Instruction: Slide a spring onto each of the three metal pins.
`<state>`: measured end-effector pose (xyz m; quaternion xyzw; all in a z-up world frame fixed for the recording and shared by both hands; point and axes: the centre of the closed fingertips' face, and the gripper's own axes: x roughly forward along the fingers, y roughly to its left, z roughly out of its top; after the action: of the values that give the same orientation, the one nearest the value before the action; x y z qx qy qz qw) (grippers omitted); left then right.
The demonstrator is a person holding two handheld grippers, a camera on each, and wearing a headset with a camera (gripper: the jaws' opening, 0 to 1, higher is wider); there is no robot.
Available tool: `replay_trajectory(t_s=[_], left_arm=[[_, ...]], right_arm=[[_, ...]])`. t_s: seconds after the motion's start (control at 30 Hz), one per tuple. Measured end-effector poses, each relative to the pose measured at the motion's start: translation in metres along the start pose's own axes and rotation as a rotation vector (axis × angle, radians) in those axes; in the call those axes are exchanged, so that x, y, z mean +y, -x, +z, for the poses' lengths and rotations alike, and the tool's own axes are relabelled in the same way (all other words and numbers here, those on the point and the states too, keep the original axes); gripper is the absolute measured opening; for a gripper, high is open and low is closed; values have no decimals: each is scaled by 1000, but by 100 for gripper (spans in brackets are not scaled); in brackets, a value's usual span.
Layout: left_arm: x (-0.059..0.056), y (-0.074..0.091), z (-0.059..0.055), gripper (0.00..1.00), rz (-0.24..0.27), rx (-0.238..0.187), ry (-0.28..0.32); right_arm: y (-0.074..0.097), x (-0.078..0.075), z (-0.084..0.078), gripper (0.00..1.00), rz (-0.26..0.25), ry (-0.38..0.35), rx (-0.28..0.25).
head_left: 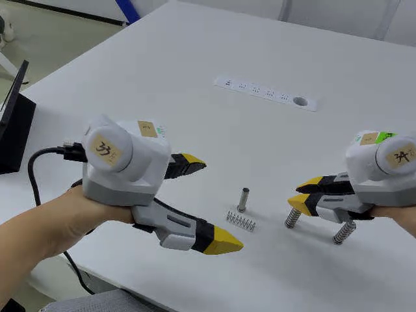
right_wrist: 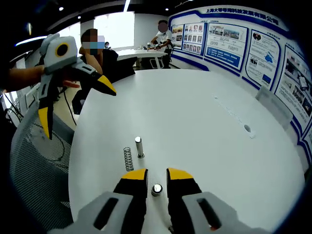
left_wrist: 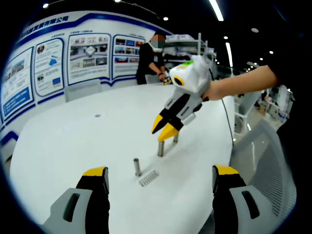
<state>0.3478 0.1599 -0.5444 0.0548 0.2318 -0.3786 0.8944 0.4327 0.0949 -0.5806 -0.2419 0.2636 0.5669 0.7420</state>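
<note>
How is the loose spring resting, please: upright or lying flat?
Lying flat: the spring lies on its side on the table, beside the bare upright pin.

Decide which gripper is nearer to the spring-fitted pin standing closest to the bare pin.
Right. The right gripper hovers just above that spring-fitted pin. The left gripper is farther off, on the other side of the bare pin and the loose spring.

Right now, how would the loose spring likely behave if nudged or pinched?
The spring lies on its side on the smooth table, so it would probably roll. Its thin open coils suggest it is light and would squash if pinched hard.
</note>
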Motion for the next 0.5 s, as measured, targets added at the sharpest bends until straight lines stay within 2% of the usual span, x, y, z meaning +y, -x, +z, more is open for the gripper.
replay_trajectory(t_s=[0.23,0.37,0.5], left_arm=[[1,1,0,90,2,1,-1],[2,2,-2,89,4,4,2],[2,3,-5,90,3,8,6]], right_arm=[[-12,27,11,16,62,32,-24],[-25,42,6,16,97,43,-5],[-37,51,-3,16,113,47,22]])
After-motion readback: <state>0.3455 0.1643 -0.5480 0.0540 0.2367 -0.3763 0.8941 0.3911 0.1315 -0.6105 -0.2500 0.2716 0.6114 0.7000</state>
